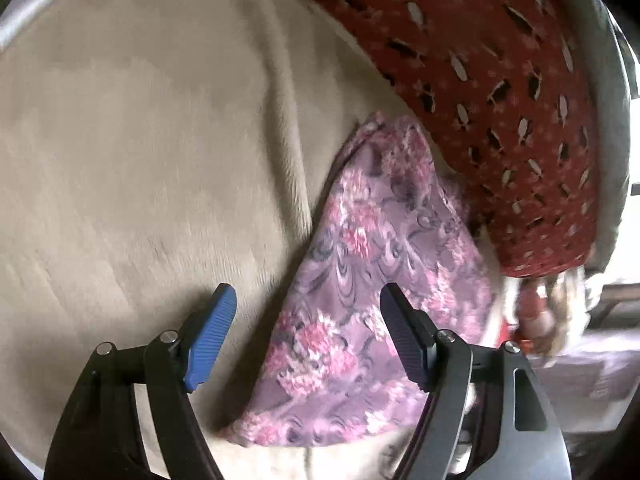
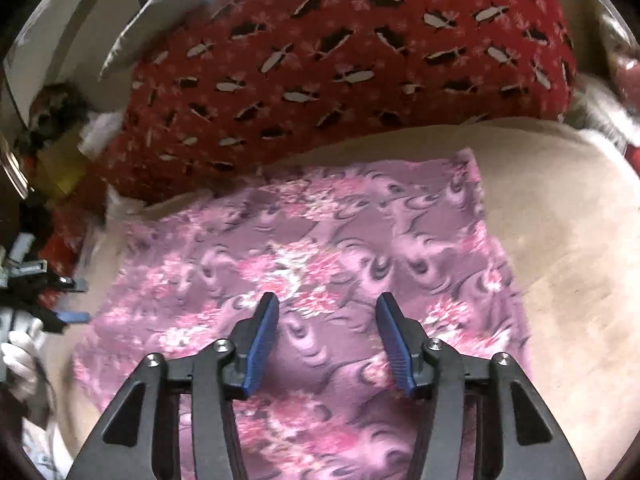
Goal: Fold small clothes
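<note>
A pink and purple floral cloth [image 2: 304,264] lies spread flat on a beige blanket [image 2: 568,248]. In the left wrist view the cloth [image 1: 360,280] runs from the middle down toward the bottom, its left edge on the beige blanket [image 1: 140,160]. My left gripper [image 1: 308,300] is open, its right finger over the cloth and its left finger over bare blanket. My right gripper [image 2: 326,308] is open and empty, hovering over the near middle of the cloth. The other gripper [image 2: 36,280] shows at the far left of the right wrist view.
A red pillow with a black and white fish-like print [image 2: 340,60] lies along the far edge of the cloth; it also shows in the left wrist view [image 1: 500,100]. Cluttered items [image 2: 52,132] sit at the far left. Blurred items [image 1: 544,312] lie at the right of the left wrist view.
</note>
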`<act>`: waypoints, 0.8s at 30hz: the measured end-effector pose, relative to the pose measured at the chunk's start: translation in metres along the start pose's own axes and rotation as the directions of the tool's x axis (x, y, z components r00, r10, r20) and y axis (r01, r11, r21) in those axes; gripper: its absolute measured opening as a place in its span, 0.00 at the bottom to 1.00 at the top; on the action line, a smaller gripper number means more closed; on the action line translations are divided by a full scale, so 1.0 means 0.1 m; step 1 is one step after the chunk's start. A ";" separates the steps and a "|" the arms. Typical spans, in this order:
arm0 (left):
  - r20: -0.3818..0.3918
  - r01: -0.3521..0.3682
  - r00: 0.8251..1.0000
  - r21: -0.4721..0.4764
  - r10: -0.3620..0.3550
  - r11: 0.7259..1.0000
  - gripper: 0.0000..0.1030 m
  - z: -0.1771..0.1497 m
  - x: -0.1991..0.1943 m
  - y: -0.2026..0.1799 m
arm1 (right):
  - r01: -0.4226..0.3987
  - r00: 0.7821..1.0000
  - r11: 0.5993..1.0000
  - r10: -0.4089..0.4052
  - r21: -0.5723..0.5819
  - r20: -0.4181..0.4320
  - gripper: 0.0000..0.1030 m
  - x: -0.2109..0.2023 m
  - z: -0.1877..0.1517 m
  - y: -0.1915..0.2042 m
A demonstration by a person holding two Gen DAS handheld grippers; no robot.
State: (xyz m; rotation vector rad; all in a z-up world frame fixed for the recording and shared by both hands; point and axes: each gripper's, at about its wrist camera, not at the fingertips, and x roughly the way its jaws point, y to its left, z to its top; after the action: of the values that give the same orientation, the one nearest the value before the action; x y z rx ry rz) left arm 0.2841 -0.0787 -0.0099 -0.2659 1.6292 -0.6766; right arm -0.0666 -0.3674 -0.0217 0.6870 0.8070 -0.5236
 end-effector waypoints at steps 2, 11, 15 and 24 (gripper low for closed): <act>-0.066 0.007 0.998 0.004 -0.006 1.000 0.72 -0.08 0.13 0.03 | -0.009 1.000 1.000 0.009 0.010 -0.003 0.54 0.04 -0.06 -0.03; -0.131 -0.014 0.990 0.288 0.054 0.958 0.13 -0.51 0.34 -0.42 | -0.070 0.990 0.998 0.070 -0.004 0.121 0.55 0.01 -0.27 -0.12; -0.046 -0.059 0.996 0.350 0.080 0.935 0.09 -0.68 0.24 -0.64 | -0.085 0.987 0.996 0.084 0.001 0.134 0.55 0.01 -0.28 -0.15; 0.019 0.036 0.999 0.374 -0.047 0.927 0.08 -0.93 -0.14 -1.18 | -0.098 0.988 0.995 0.095 0.017 0.124 0.55 -0.02 -0.26 -0.17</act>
State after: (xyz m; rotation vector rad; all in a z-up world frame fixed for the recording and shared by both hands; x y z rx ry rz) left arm 0.1727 -0.1398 0.0717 -0.0309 1.4366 -0.9950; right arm -0.0911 -0.3599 -0.0392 0.7041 0.6502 -0.4834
